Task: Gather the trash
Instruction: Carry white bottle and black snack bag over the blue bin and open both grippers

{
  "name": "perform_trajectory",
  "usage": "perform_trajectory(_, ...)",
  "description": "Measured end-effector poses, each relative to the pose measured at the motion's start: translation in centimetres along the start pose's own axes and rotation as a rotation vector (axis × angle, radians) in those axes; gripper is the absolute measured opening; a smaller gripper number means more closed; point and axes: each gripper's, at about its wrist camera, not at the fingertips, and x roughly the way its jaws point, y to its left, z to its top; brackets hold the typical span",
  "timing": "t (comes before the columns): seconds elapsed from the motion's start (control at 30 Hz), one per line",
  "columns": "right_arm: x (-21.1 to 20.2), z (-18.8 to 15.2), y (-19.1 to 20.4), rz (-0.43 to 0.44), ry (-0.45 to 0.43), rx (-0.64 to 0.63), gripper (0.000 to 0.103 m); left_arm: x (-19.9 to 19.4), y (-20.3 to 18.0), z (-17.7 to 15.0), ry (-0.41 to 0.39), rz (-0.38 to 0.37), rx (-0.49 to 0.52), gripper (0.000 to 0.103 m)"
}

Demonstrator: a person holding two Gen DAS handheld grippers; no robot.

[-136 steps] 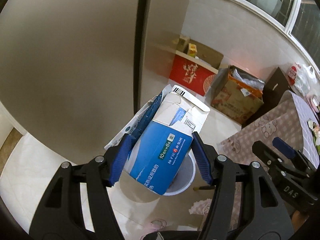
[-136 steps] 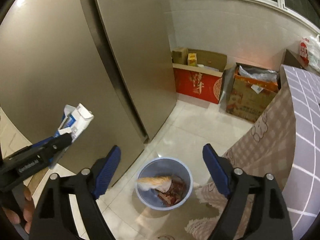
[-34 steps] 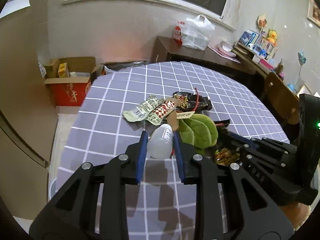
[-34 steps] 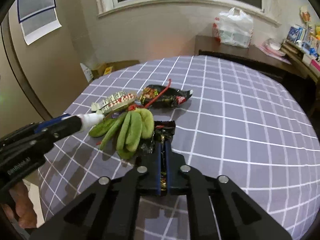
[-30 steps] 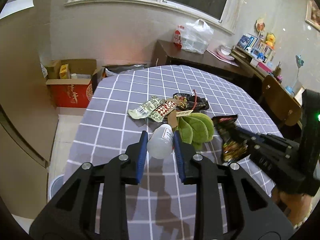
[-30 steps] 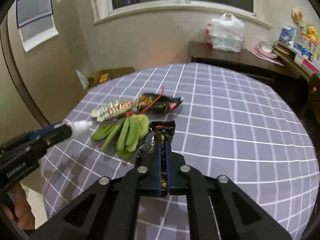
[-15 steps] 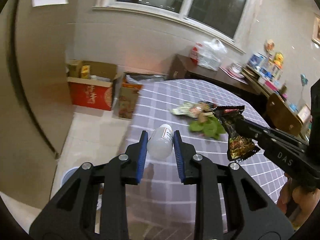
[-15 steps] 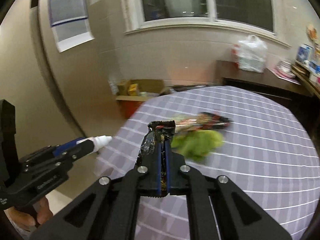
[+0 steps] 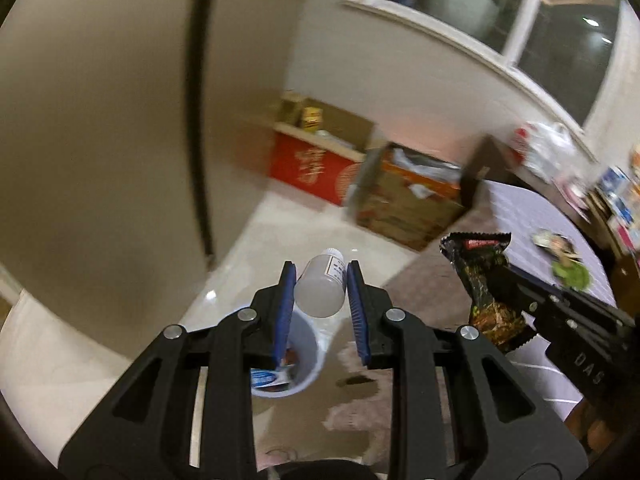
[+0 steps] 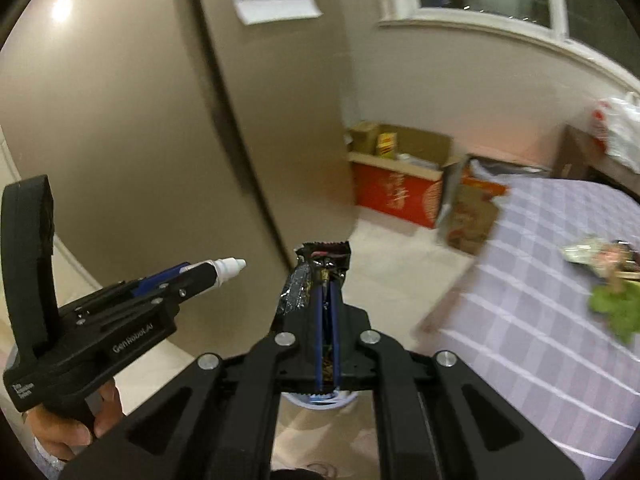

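Note:
My left gripper (image 9: 321, 276) is shut on a small white plastic bottle (image 9: 323, 284) and holds it in the air above the pale blue trash bin (image 9: 308, 364) on the floor. The bin holds a blue and white carton. The bottle's cap (image 10: 231, 266) also shows in the right wrist view. My right gripper (image 10: 326, 288) is shut on a dark snack wrapper (image 10: 310, 280), held in the air to the right of the left gripper; the wrapper (image 9: 484, 284) also shows in the left wrist view. The bin is mostly hidden under the right gripper.
A tall beige fridge (image 9: 100, 140) stands at the left. A red box (image 9: 316, 168) and a brown cardboard box (image 9: 408, 204) sit on the floor by the wall. The checked table (image 10: 552, 288) at the right holds more wrappers and green leaves (image 10: 616, 304).
Both grippers have swung left from over the table toward the floor and the fridge, carrying the bottle and the wrapper. The bin is now below the left gripper.

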Motion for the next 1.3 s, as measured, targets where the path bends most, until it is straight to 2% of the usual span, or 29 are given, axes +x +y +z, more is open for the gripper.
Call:
perform_trajectory(0.13, 3.8, 0.0, 1.9, 0.039, 0.002, -0.010, 0.008, 1.0, 3.4, -0.4, 0.017, 0.074, -0.033, 0.026)
perform_trajectory(0.2, 5.4, -0.2, 2.2, 0.026, 0.019, -0.022, 0.040, 1.7, 4.5, -0.7, 0.033, 0.096, -0.043, 0.026)
perform_trajectory(0.23, 5.9, -0.5, 2.2, 0.021, 0.027, -0.015, 0.043, 1.9, 4.8, -0.8, 0.037, 0.100, -0.044, 0.026)
perform_trajectory(0.33, 6.5, -1.1, 2.3, 0.008, 0.042, -0.008, 0.043, 2.7, 5.3, -1.3, 0.059, 0.103, -0.038, 0.026)
perform_trajectory(0.4, 6.4, -1.3, 2.2, -0.005, 0.044, -0.011, 0.052, 3.2, 5.1, -1.4, 0.070, 0.097, -0.038, 0.026)
perform_trajectory(0.53, 5.6, -1.8, 1.9, -0.026, 0.040, -0.009, 0.054, 3.9, 4.3, -1.6, 0.085, 0.085, -0.018, 0.026)
perform_trajectory(0.6, 5.3, -1.8, 1.5, -0.028, 0.037, -0.004, 0.059, 4.0, 3.8, -1.6, 0.087, 0.078, -0.009, 0.026)
perform_trajectory(1.17, 2.7, -1.6, -1.1, -0.014, -0.033, 0.063, 0.066, 6.2, 1.1, -0.5, 0.105, 0.081, 0.034, 0.027)
perform_trajectory(1.2, 2.6, -1.6, -1.4, -0.015, -0.041, 0.069, 0.067, 6.3, 1.0, -0.4, 0.104, 0.097, 0.034, 0.028)
perform_trajectory(1.23, 2.6, -1.6, -1.6, -0.019, -0.046, 0.074, 0.067, 6.4, 0.9, -0.3, 0.102, 0.111, 0.036, 0.051)
perform_trajectory(1.27, 2.6, -1.6, -1.7, -0.021, -0.047, 0.079, 0.067, 6.7, 0.8, -0.2, 0.109, 0.135, 0.040, 0.068)
perform_trajectory(1.3, 2.7, -1.6, -2.0, -0.023, -0.046, 0.087, 0.067, 6.6, 0.7, -0.1, 0.095, 0.162, 0.046, 0.080)
